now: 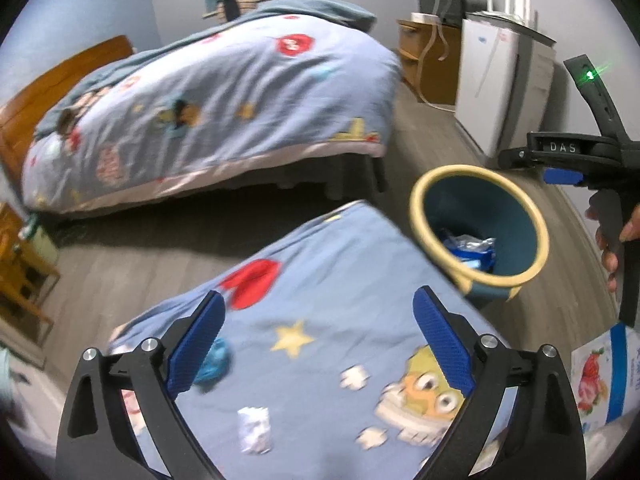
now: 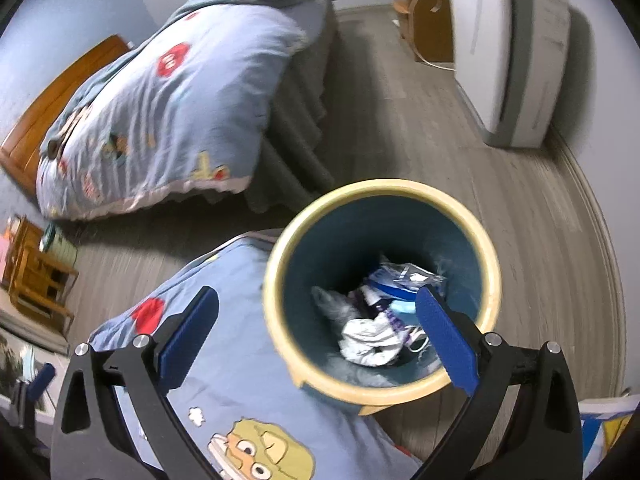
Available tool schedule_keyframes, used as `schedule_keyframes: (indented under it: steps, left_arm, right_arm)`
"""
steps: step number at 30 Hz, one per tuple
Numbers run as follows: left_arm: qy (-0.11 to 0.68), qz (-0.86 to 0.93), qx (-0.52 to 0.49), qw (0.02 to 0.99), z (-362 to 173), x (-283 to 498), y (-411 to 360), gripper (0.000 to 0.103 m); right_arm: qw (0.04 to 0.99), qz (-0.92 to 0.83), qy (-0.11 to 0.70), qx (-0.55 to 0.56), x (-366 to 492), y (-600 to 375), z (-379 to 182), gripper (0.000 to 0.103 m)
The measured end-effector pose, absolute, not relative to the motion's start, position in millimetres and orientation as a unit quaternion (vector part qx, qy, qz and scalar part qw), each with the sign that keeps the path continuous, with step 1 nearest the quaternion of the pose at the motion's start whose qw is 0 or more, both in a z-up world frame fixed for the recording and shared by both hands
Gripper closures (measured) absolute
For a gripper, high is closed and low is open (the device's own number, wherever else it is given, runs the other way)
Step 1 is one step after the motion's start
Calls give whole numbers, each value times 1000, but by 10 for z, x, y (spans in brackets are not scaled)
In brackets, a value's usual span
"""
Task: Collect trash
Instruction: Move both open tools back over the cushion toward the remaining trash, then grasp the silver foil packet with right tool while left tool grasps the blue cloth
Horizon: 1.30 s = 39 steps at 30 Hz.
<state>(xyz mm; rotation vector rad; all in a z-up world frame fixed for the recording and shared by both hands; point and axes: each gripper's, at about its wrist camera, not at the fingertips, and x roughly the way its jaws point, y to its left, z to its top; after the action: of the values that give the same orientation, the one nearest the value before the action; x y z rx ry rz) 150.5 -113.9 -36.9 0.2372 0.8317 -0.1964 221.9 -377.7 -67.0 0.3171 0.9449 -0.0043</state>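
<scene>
A blue waste bin with a cream rim (image 1: 478,224) (image 2: 380,288) stands on the floor beside the near bed and holds crumpled wrappers and paper (image 2: 376,332). My left gripper (image 1: 320,344) is open and empty above the near bed's blue quilt. A crumpled white paper (image 1: 254,428) lies on the quilt below and between its fingers, and a crumpled blue scrap (image 1: 214,364) lies by its left finger. My right gripper (image 2: 316,336) is open and empty over the bin's mouth. It also shows in the left wrist view (image 1: 568,160), held by a hand.
A second bed with the same cartoon quilt (image 1: 208,120) stands across a strip of wood floor (image 1: 132,256). A white appliance (image 1: 500,92) and a wooden cabinet (image 1: 428,60) line the far wall. A wooden stand (image 1: 20,276) is at left. A printed package (image 1: 600,376) lies at lower right.
</scene>
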Motion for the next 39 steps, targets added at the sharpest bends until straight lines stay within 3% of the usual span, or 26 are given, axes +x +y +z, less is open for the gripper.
schedule_keyframes:
  steps: [16, 30, 39]
  left_arm:
    - [405, 3, 61, 912, -439, 984, 205, 8]
    - [405, 16, 21, 914, -510, 933, 848, 8]
    - [427, 6, 17, 904, -675, 1094, 992, 8]
  right_arm:
    - [880, 89, 466, 36, 1922, -2357, -582, 6]
    - [854, 120, 506, 27, 1541, -1248, -1203, 6]
    - [841, 134, 523, -39, 1379, -746, -1683, 7]
